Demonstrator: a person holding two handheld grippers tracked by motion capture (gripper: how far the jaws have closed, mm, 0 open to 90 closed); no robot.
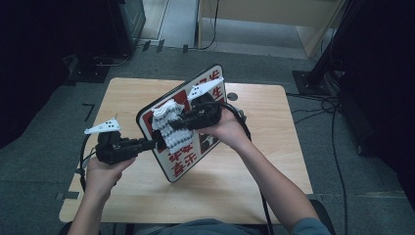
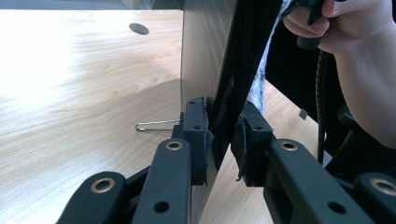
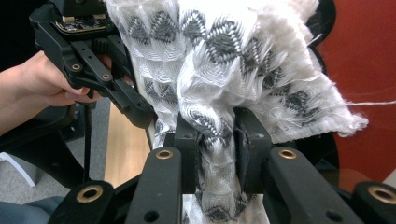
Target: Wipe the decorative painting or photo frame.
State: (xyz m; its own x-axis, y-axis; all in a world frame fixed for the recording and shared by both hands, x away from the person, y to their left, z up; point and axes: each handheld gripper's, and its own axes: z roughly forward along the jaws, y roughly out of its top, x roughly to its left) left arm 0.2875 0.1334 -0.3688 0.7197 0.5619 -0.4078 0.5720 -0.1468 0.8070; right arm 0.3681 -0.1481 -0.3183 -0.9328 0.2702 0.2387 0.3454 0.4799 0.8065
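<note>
A sign board point(image 1: 195, 157) with red, white and black print stands tilted on its lower edge above the wooden table point(image 1: 235, 181). My left gripper point(image 1: 155, 143) is shut on the board's left edge; in the left gripper view the pads point(image 2: 220, 140) clamp the thin panel point(image 2: 205, 56). A white cloth with black zigzag pattern point(image 1: 169, 125) lies bunched against the board's face. My right gripper point(image 1: 180, 122) is shut on it, and a fold of the cloth point(image 3: 233, 60) is pinched between its pads point(image 3: 217, 140). The red board face point(image 3: 369, 56) shows behind the cloth.
A small wire clip point(image 2: 156, 125) lies on the tabletop behind the board. The table has a round cable hole point(image 1: 232, 96) near its far edge. Cables trail on the grey floor at the right point(image 1: 333, 122). Dark equipment stands beyond the table's far left point(image 1: 98, 63).
</note>
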